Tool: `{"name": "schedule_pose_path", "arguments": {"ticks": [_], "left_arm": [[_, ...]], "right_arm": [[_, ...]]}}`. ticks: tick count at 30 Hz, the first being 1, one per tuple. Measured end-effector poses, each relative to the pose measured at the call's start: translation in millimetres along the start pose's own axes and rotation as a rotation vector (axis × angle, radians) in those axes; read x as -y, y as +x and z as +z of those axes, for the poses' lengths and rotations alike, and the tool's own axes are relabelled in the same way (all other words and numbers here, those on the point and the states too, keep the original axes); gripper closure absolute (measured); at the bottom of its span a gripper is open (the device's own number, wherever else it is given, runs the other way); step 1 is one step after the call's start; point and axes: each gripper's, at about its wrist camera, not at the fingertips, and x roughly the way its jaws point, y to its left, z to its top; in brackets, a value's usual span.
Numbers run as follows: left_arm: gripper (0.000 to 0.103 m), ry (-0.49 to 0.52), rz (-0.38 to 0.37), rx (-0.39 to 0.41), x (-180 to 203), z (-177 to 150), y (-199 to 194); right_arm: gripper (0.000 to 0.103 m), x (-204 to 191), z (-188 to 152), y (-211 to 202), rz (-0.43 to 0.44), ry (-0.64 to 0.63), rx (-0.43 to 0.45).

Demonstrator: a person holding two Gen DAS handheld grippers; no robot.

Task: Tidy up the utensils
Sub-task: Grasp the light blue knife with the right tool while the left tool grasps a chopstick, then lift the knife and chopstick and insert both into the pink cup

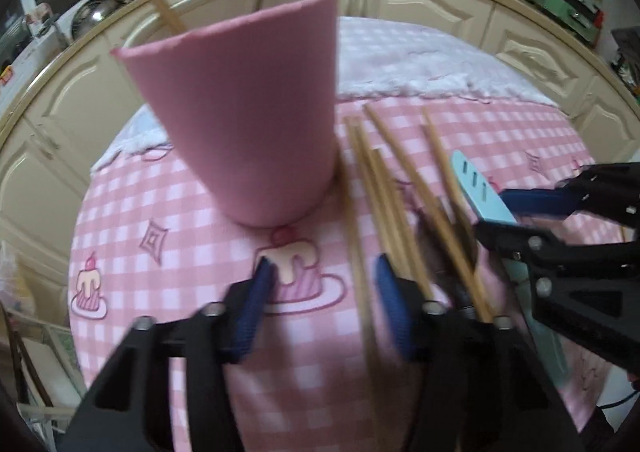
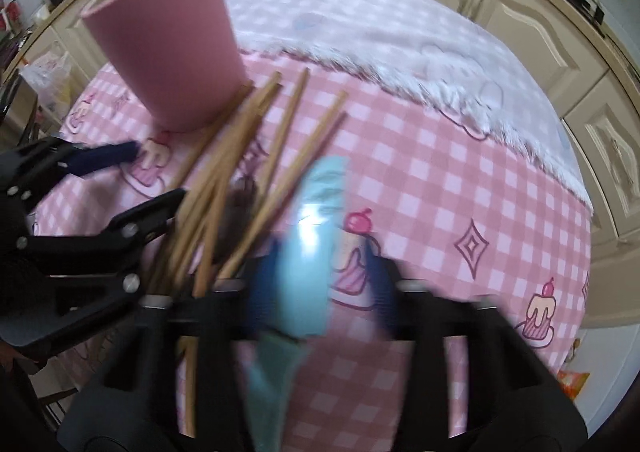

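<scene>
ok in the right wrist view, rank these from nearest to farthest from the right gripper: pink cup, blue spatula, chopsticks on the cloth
1. Blue spatula: between the right gripper's jaws.
2. Chopsticks: fanned out just left of it on the cloth.
3. Pink cup: farthest, upright at upper left, past the chopstick tips.

both grippers are angled steeply down toward the pink cup. left gripper sits just in front of it, blue pads apart around one chopstick. right gripper is further right, jaws straddling a light-blue spatula, not visibly clamped
</scene>
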Motion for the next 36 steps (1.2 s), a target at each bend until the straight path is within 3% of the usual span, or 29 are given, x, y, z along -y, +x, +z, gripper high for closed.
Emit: {"name": "schedule_pose_path", "arguments": {"ticks": [1, 3, 10, 18, 26, 36], "left_arm": [[0.079, 0.014, -0.014, -0.001, 2.7, 0.4, -1.2], [0.097, 0.021, -0.029, -0.006, 5.8, -0.4, -3.0], [0.097, -0.038, -0.074, 0.056, 0.4, -17.1, -28.6], [0.097, -0.059, -0.087, 0.231, -3.3, -25.3, -74.1], [0.097, -0.172, -0.108, 0.437, -23.7, -18.8, -118.4], [0.097, -0.258, -0.079, 0.658, -43.7, 7.0, -156.0]], "right_arm": [[0.076, 1.3, 0.1, -0.6, 0.014, 0.012, 0.006], [0.077, 12.4, -3.7, -3.3, 0.055, 0.051, 0.020], [0.077, 52.6, -21.5, -27.7, 0.157, 0.151, 0.122], [0.078, 63.6, -32.9, -66.0, 0.222, 0.207, 0.292], [0.078, 64.0, -25.1, -97.0, 0.281, 0.217, 0.461], [0.078, 56.7, 0.3, -125.3, 0.305, 0.170, 0.556]]}}
